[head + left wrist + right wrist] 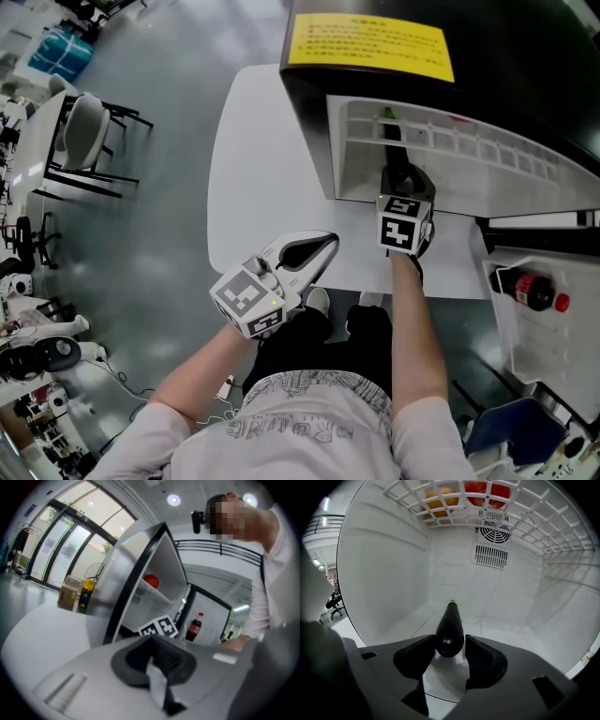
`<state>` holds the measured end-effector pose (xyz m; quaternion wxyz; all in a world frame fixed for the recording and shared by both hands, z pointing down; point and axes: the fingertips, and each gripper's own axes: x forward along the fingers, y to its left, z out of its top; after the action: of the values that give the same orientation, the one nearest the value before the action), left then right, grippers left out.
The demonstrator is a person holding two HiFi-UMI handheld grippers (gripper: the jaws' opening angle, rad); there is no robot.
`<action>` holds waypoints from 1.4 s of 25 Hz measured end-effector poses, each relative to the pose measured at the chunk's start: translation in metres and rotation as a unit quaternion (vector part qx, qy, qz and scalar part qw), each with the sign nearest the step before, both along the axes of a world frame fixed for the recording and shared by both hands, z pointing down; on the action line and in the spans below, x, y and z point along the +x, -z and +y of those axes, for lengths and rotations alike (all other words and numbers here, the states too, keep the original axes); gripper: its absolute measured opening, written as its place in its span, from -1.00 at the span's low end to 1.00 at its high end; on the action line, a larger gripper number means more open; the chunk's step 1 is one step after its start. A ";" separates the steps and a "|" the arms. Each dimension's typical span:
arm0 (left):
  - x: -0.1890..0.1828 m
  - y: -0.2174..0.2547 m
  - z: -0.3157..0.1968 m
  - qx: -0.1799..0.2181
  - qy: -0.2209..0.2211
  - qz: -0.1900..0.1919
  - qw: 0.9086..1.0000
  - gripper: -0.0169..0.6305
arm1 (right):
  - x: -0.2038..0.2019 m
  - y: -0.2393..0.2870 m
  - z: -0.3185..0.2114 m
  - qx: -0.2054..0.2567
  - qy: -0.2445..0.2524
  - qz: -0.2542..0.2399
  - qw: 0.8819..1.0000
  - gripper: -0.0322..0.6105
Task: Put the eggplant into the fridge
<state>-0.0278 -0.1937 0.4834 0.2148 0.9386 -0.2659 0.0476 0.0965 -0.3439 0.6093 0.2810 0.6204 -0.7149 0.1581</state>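
Head view: looked down on a black fridge (pixel 309 103) set on a white table (pixel 244 187), with the door open and a cola bottle (pixel 532 291) in the door shelf. Held the left gripper (pixel 314 253) over the table's near edge, outside the fridge. Reached the right gripper (pixel 396 157) into the white compartment, with the eggplant (pixel 391 131) showing there as a dark shape, green tip pointing inward.

Left gripper view: showed the left gripper (pixel 154 656) with its jaws pressed together and nothing between them. Beyond it, took in the open fridge (pixel 140 573), a red item (pixel 151 581) on a shelf and the cola bottle (pixel 194 626) in the door.

Right gripper view: looked straight into the compartment. Found the eggplant (pixel 450 627) lying on the white floor, stem end away, rounded near end between the pads of the right gripper (pixel 450 651). Had the jaws standing wide, one on each side of that end, close beside it but not visibly squeezing. Overhead, saw a wire shelf (pixel 525 513) carrying an orange fruit (pixel 440 496) and a red fruit (pixel 487 489).
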 end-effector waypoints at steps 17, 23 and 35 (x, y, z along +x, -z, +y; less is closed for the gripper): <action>0.001 0.009 0.009 0.002 0.013 -0.006 1.000 -0.92 | -0.005 0.004 0.010 0.000 0.025 -0.013 1.000 -0.19; 0.005 0.019 0.014 0.008 0.017 -0.006 1.000 -0.92 | -0.008 0.014 0.023 0.005 0.040 -0.029 0.999 -0.19; 0.011 0.053 0.034 0.017 0.027 -0.005 0.999 -0.92 | -0.005 0.060 0.056 0.024 0.061 -0.047 0.997 -0.19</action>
<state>-0.0167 -0.1598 0.4306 0.1988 0.9344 -0.2926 0.0418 0.0910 -0.2879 0.5497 0.2411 0.5745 -0.7672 0.1526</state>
